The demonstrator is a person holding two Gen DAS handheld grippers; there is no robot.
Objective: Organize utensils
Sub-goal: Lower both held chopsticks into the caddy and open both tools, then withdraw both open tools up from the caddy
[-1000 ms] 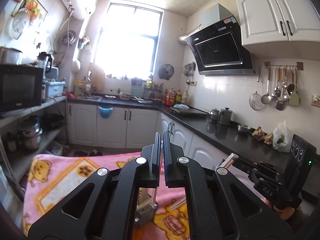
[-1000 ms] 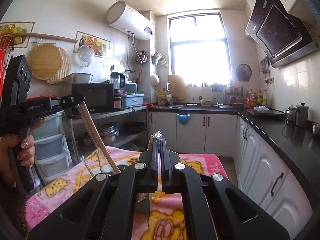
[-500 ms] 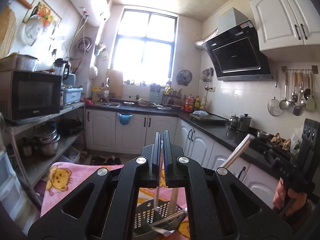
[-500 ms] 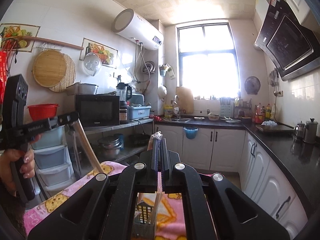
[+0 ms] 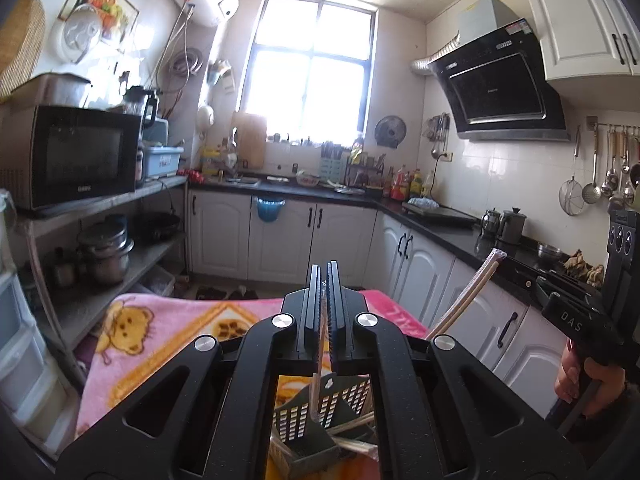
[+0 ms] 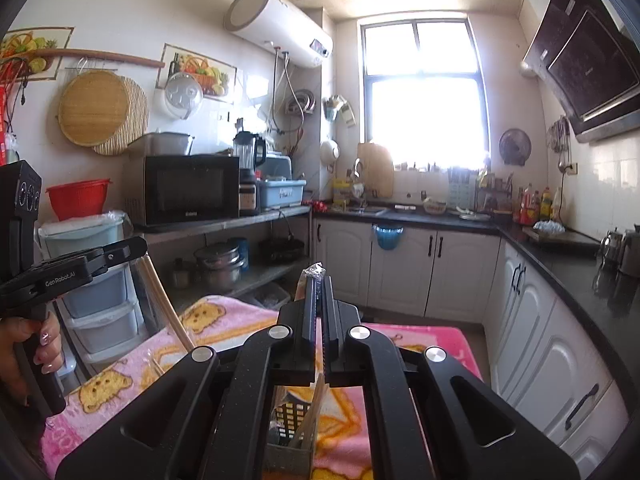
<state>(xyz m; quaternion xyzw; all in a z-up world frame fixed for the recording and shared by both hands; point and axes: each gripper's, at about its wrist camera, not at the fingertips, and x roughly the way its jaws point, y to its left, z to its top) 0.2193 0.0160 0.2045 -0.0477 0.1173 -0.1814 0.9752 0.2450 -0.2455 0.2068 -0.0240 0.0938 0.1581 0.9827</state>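
Both grippers — left gripper [image 5: 324,292] and right gripper [image 6: 319,304] — are each clamping wrapped chopsticks [image 5: 466,302] over the holder [image 5: 320,424] on the bench [image 5: 168,332], risking a missed slot.

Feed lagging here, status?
Left gripper, right gripper: each shut on wrapped chopsticks. Utensil basket directly below both. Nothing blocking.

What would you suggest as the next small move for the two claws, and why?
Probably lower both claws: the left claw and right claw each grip wrapped chopsticks upright, directly above the dark utensil basket on the pink blanket.
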